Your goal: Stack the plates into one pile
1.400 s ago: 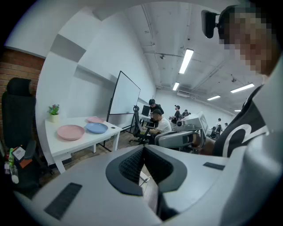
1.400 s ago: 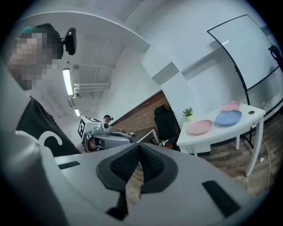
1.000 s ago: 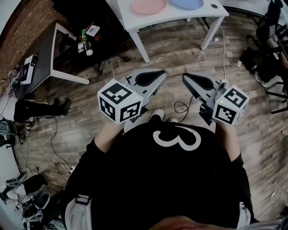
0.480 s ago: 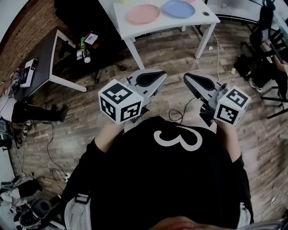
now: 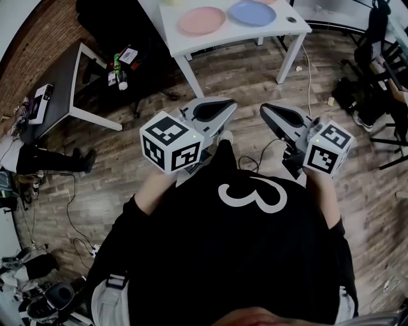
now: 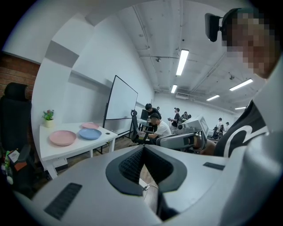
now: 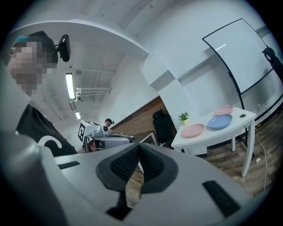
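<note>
A white table (image 5: 237,37) stands ahead on the wooden floor. On it lie a pink plate (image 5: 201,20) and, to its right, a blue plate (image 5: 252,13). The left gripper view shows them as the pink plate (image 6: 62,137), the blue plate (image 6: 90,133) and a second pink plate (image 6: 90,126) behind. The right gripper view shows the same three plates, pink (image 7: 193,130), blue (image 7: 219,122) and pink (image 7: 223,110). My left gripper (image 5: 225,106) and right gripper (image 5: 265,110) are held before my chest, both shut on nothing, well short of the table.
A dark side table (image 5: 60,73) with bottles stands at the left by a brick wall. Cables (image 5: 258,153) trail over the floor, and bags and chair legs crowd the right edge. A small potted plant (image 6: 48,118) sits on the white table's far corner. People sit at desks beyond a whiteboard (image 6: 120,103).
The white table and its plates have come further into the head view and a little nearer. Both grippers stay shut in the same place before my chest.
</note>
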Demonstrator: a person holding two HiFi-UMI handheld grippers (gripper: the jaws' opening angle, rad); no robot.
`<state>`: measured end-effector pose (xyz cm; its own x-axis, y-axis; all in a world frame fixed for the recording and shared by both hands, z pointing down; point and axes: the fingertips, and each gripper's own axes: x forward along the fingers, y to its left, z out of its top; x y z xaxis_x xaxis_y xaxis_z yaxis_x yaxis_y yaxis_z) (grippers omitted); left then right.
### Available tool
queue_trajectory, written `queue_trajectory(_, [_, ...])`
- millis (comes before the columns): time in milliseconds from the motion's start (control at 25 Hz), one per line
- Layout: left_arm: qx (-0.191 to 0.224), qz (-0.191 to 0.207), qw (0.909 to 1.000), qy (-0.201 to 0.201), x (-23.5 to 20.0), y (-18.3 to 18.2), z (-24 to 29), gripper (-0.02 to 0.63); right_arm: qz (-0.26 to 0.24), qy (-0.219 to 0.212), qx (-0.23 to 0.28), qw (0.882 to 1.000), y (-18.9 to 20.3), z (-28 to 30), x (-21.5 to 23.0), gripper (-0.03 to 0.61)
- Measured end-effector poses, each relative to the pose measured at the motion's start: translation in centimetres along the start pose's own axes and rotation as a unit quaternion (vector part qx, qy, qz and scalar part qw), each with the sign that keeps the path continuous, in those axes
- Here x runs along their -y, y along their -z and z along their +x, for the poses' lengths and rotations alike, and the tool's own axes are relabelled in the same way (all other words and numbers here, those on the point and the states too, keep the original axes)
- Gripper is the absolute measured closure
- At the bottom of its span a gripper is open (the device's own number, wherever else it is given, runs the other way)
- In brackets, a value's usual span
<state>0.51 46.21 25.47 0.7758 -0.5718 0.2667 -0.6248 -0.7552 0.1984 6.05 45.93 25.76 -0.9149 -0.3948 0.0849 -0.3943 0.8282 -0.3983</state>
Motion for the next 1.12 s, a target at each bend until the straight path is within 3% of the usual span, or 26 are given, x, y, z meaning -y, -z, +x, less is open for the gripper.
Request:
queue_trajectory(680, [0.014,-0.009,0.9998,-0.005,-6.8,-0.6,2.5,0.598,0.010,-0.012,0.002,1.000,-1.1,5.0,5.3,0.554])
queue_trajectory(1120, [-0.005,-0.024,0.9997,0.002,-16.8,-3.8,6.4,0.598,0.031,0.001,0.001,1.000,-5.4,11.7,13.2,0.554])
